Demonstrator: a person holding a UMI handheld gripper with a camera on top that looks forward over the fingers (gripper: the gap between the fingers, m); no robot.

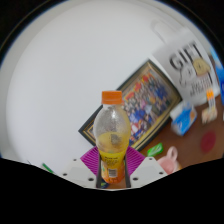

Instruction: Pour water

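Gripper view shows the gripper (112, 172) low in front, with its two fingers standing close at either side of a plastic bottle (112, 140); a magenta pad (92, 160) can be seen touching the bottle on one side, and the other finger seems to press it from the opposite side, so I judge that the bottle is held firmly between them. The bottle stands upright, not tilted at all, and its orange cap (112, 97) is on the neck (this matters, because no liquid can leave it while the cap stays there). Inside, a yellow-orange liquid fills only the lower part, and the upper part looks empty and clear. Beyond the bottle lies a white table (50, 90), and on it, further away, a framed picture (150, 100) lies flat and at an angle, with a white box bearing the word "GIFT" (188, 60) behind it and some small coloured items just beside these, which I cannot identify. No cup or other vessel to receive the pour can be recognised with certainty. In my judgement the task is at its beginning: the grasp is done, while the opening, the tilting and the pouring itself are not yet done.
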